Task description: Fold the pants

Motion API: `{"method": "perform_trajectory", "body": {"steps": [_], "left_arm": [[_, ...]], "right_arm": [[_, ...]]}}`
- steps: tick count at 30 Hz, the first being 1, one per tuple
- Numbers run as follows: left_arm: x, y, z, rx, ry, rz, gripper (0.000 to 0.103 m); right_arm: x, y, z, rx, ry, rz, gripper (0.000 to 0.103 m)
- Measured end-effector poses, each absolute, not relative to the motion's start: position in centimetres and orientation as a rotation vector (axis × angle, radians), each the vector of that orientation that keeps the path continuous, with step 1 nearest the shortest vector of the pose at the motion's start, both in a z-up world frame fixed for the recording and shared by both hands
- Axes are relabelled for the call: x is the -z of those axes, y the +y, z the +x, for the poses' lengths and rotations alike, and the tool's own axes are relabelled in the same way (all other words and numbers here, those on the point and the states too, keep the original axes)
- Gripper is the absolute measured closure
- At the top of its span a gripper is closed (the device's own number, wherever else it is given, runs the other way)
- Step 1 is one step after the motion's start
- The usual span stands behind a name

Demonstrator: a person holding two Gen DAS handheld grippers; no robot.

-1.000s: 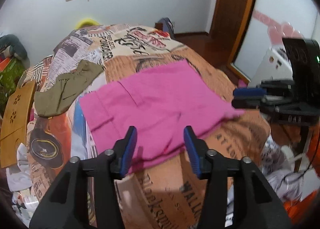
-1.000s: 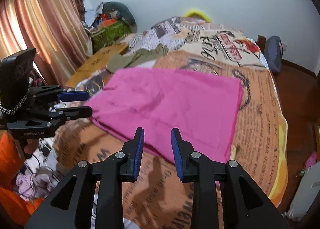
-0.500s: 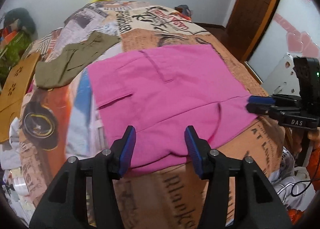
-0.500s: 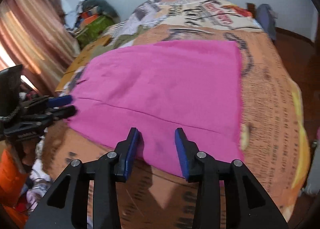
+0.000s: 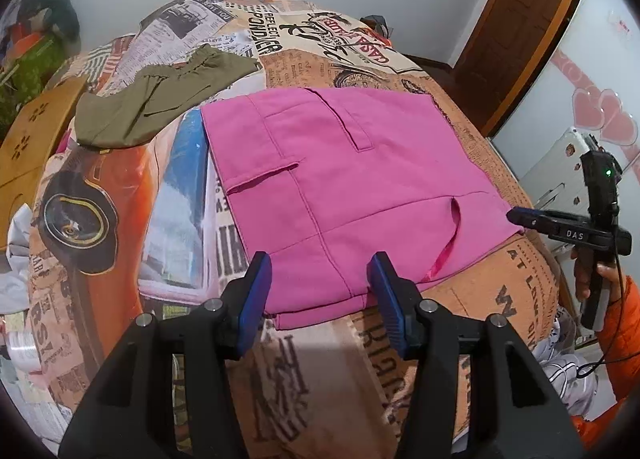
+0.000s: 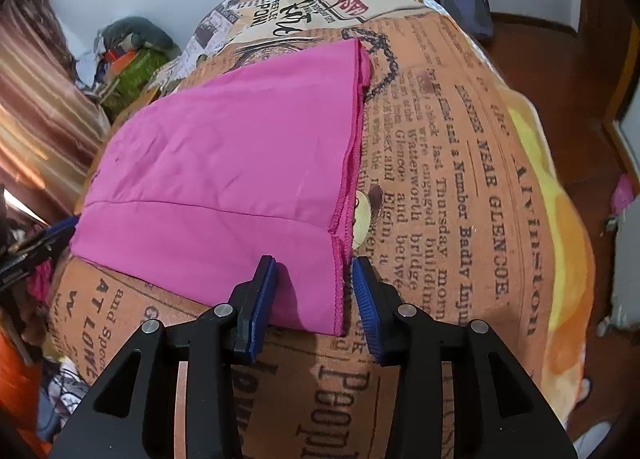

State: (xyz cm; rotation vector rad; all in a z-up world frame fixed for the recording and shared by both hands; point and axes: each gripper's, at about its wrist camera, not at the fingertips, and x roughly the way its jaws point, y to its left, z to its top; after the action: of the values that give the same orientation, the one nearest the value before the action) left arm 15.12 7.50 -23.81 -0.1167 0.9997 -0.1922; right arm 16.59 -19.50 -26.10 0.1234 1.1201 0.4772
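Pink pants [image 5: 340, 179] lie folded flat on the bed, pocket side up at the waist end. My left gripper [image 5: 318, 291] is open, its jaws straddling the near waist-end edge. In the right wrist view the pants [image 6: 224, 171] show their hem end. My right gripper [image 6: 314, 287] is open, its jaws on either side of the near hem corner. The right gripper also shows in the left wrist view [image 5: 520, 217] at the pants' right edge. The left gripper shows at the left edge of the right wrist view [image 6: 44, 237].
The bed carries a newspaper-print blanket [image 5: 500, 299]. An olive-green garment [image 5: 160, 99] lies beyond the pants at the left. A wooden board [image 5: 32, 147] stands at the bed's left side. Clutter [image 6: 128, 59] fills the far corner, with a wooden door [image 5: 520, 19] at right.
Both grippers have moved down and closer to the pants' near edge. The right gripper's jaws have opened wider and now frame the hem corner.
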Motion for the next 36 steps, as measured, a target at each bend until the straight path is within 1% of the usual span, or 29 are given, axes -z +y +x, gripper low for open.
{"method": "perform_trajectory", "body": {"steps": [4,7,12,16,19,25,31,36], "left_arm": [[22.6,8.3,15.7,0.181,0.995,-0.128,0.051],[20.9,9.3,16.8,0.135,0.957,-0.12,0.051],[18.8,11.8,20.0,0.088,0.912,-0.146,0.05],[18.3,12.7,23.1,0.052,0.889,-0.111,0.05],[18.9,13.2,25.3,0.049,0.902,-0.119,0.05],[22.0,14.5,29.1,0.041,0.961,-0.168,0.05],[25.1,15.2,30.8,0.045,1.03,-0.203,0.05],[26.7,15.3,30.5,0.069,1.059,-0.226,0.05]], "right_arm": [[24.4,-19.1,17.3,-0.472,1.068,0.077,0.067],[22.8,-18.6,18.4,-0.475,1.015,0.056,0.067],[20.7,-18.0,20.7,-0.475,0.939,0.015,0.067],[20.4,-16.9,22.9,-0.466,0.906,-0.023,0.067],[20.7,-16.4,24.1,-0.469,0.896,-0.029,0.067],[22.2,-15.6,27.8,-0.461,0.906,-0.029,0.067],[24.4,-14.7,31.3,-0.453,0.936,-0.047,0.067],[26.4,-14.4,33.1,-0.445,0.977,-0.055,0.067]]}}
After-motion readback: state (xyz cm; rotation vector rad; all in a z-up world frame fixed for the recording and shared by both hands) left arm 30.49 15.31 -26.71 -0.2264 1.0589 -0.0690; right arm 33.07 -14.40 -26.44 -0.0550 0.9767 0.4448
